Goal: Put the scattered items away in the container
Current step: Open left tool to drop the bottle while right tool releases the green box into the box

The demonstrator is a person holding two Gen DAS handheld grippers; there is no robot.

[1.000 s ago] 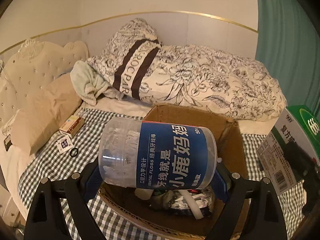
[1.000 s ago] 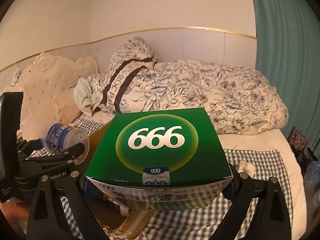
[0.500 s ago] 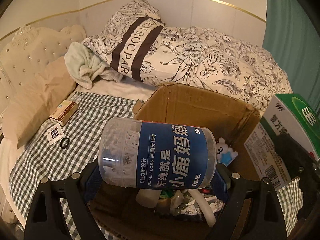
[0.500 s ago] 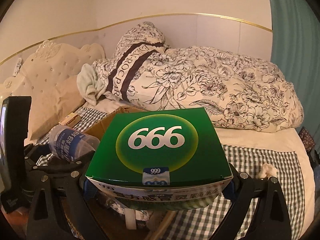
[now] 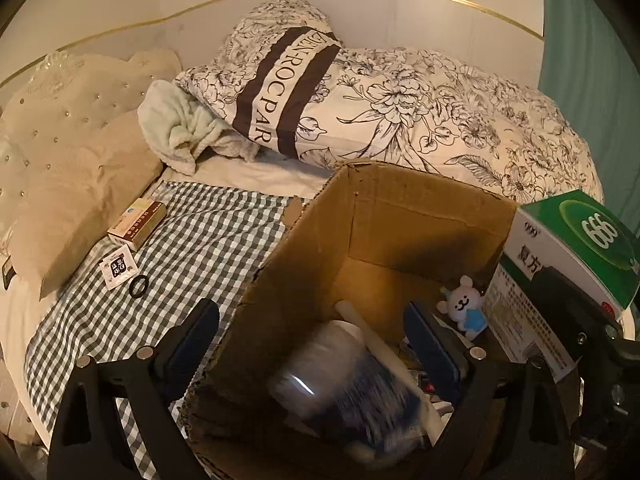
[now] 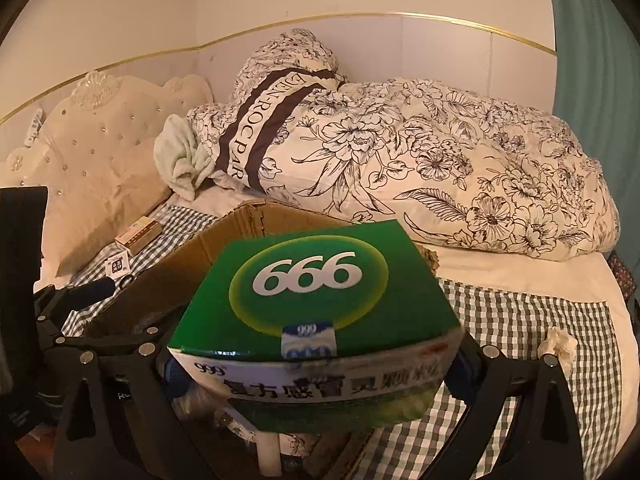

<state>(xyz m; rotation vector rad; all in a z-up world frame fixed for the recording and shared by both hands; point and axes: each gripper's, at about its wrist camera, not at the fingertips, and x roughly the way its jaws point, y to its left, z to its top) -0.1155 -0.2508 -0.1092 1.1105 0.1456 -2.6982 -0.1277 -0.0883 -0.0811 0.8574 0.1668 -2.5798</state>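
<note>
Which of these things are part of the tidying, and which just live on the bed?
Tidying:
brown cardboard box
clear floss jar, blue label
green "666" carton
small tan packet box
black ring

Bed things:
floral duvet
beige pillow

The cardboard box (image 5: 400,240) is matt brown corrugated paperboard with a rough, torn rim, and the green medicine box (image 6: 316,300) at its 3 o'clock side is smooth, glossy printed card. Inside lies a clear, shiny plastic jar (image 5: 344,392); the checked bedcover (image 5: 200,248) at the box's 9 o'clock is soft woven cloth.
</note>
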